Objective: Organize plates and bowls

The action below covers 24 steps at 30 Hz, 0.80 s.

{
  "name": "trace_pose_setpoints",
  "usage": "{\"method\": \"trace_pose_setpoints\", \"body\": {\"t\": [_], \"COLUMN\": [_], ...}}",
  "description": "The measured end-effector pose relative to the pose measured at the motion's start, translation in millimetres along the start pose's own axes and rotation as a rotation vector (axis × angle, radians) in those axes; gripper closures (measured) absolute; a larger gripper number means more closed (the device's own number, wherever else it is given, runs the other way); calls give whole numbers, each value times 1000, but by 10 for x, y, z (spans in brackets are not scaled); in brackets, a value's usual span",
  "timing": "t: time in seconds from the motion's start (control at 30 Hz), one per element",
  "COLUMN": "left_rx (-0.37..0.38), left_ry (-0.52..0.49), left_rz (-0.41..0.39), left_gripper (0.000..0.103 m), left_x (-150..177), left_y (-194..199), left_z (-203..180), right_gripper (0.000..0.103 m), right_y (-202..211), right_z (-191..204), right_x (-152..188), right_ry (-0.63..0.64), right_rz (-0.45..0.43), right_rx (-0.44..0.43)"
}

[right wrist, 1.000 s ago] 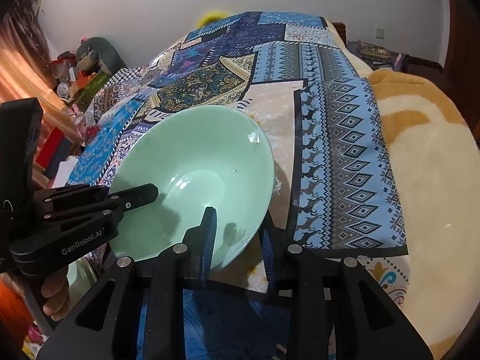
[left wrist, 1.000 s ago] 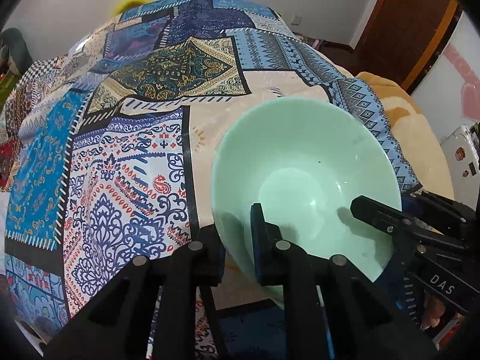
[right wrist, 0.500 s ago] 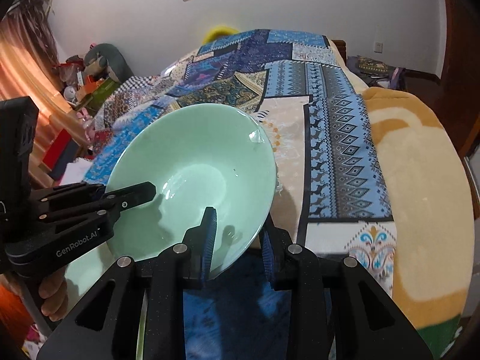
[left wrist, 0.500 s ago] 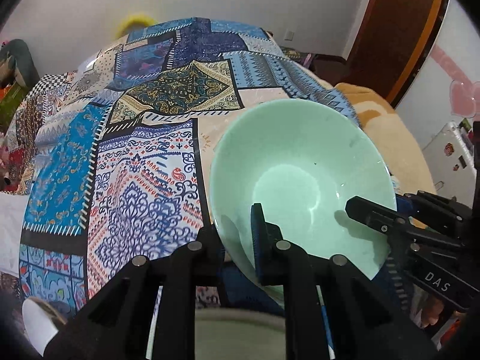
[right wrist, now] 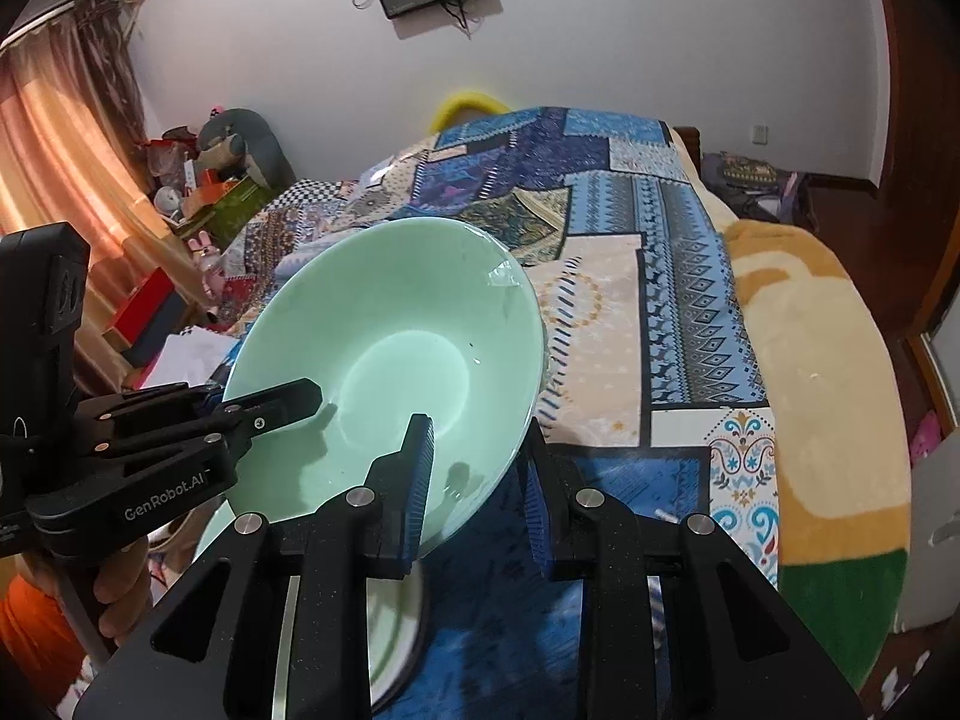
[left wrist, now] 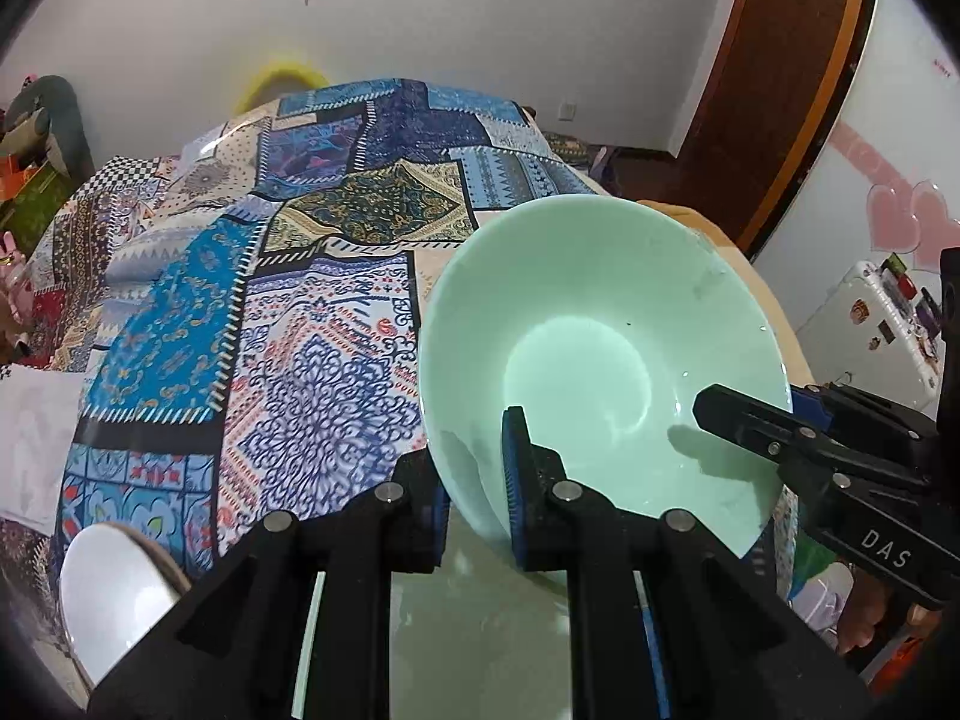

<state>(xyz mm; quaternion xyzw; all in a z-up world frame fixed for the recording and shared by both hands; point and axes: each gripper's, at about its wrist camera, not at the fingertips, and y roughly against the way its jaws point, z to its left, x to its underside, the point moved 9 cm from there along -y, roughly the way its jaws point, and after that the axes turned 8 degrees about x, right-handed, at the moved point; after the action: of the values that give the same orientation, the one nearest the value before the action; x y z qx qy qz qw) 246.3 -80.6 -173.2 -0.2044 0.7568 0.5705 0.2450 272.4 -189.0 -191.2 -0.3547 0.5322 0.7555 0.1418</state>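
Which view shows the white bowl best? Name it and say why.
The left wrist view. The white bowl sits at its lower left edge, with rim and pale inside visible beside the left gripper. The right wrist view shows none of it, only the green bowl and a pale dish below.

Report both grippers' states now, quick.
Left gripper: shut on the green bowl, clamping its rim.
Right gripper: shut on the same bowl's rim, opposite side.
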Motion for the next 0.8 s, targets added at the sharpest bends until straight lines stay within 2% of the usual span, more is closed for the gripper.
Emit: {"method": "trace_pose_setpoints", "body": {"t": [0.43, 0.8], "left_rx": [19, -15], "left_ry": [59, 134], "left_rz": [-43, -66], "left_gripper": [87, 87], "left_x": [303, 611], "left_y": [462, 772], "left_z": [302, 854], "right_gripper": [77, 77], "right_y": [106, -43], "right_z": [454, 1012], "right_x": [116, 245], "right_ry": [39, 83], "right_rz": [-18, 2], "right_rx": [-29, -88]}}
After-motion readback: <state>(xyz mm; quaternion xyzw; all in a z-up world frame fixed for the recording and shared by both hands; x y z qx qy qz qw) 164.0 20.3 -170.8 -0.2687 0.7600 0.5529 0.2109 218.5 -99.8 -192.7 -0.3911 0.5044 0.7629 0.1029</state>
